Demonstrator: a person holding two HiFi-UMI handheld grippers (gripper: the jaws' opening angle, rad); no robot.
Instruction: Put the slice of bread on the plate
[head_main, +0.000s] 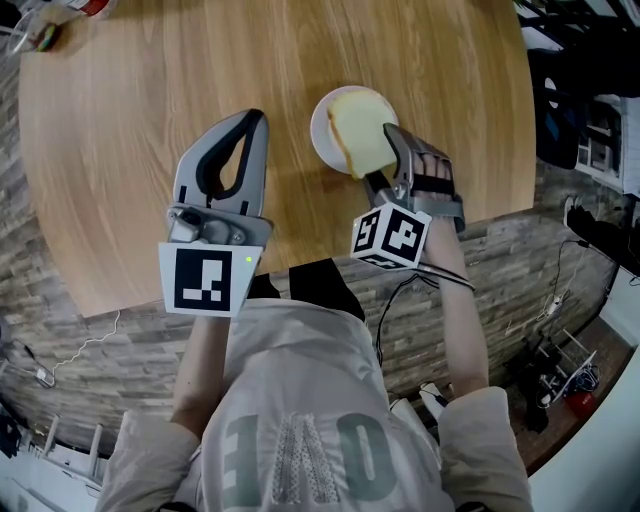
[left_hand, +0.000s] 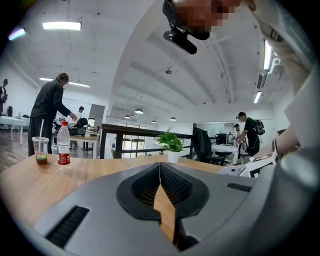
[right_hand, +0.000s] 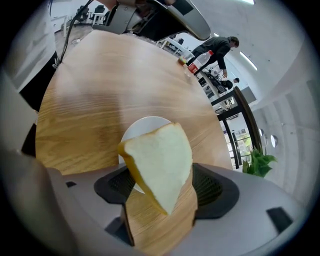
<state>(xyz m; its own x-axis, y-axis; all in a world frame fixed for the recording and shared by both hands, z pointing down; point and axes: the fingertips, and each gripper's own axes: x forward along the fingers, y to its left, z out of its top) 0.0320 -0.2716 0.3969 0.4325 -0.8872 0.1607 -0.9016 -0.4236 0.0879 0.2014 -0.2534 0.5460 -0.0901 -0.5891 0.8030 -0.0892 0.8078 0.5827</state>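
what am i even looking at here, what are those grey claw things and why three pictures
A person holds a grey handheld gripper in each hand. One picture looks down from a camera on their head. The other two come from cameras riding on each gripper, looking along its jaws. The left gripper is over the round wooden table, jaws together and empty. The right gripper has its jaws wide apart. The pale slice of bread stands tilted between them, over the small white plate, and they do not seem to squeeze it.
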